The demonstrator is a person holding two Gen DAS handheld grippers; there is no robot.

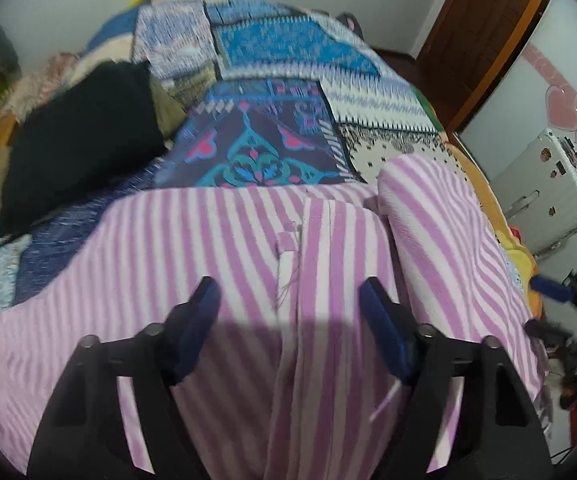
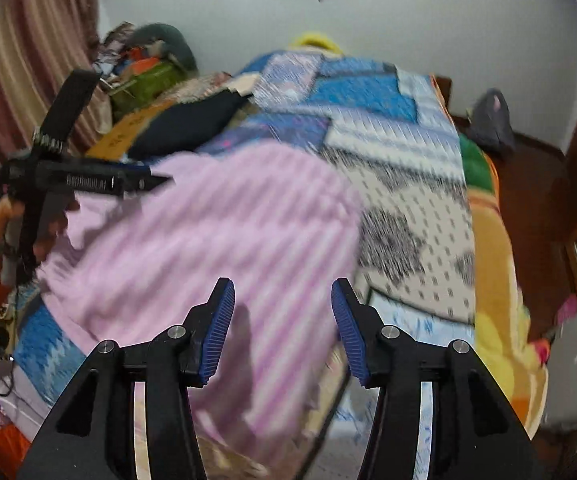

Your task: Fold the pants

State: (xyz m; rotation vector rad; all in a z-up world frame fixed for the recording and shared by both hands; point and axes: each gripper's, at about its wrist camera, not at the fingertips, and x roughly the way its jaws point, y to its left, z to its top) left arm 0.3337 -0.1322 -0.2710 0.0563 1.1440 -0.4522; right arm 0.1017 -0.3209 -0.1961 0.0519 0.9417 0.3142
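Both grippers tilt down — left gripper (image 1: 290, 312); right gripper (image 2: 282, 312) — above pants (image 1: 216, 240).

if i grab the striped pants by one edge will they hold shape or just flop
The striped pants will probably flop: they already drape in soft folds over the bedspread. The fuzzy, fleece-like surface suggests they are light and grippy rather than slippery. One layer may peel off alone, since an edge lies doubled over.
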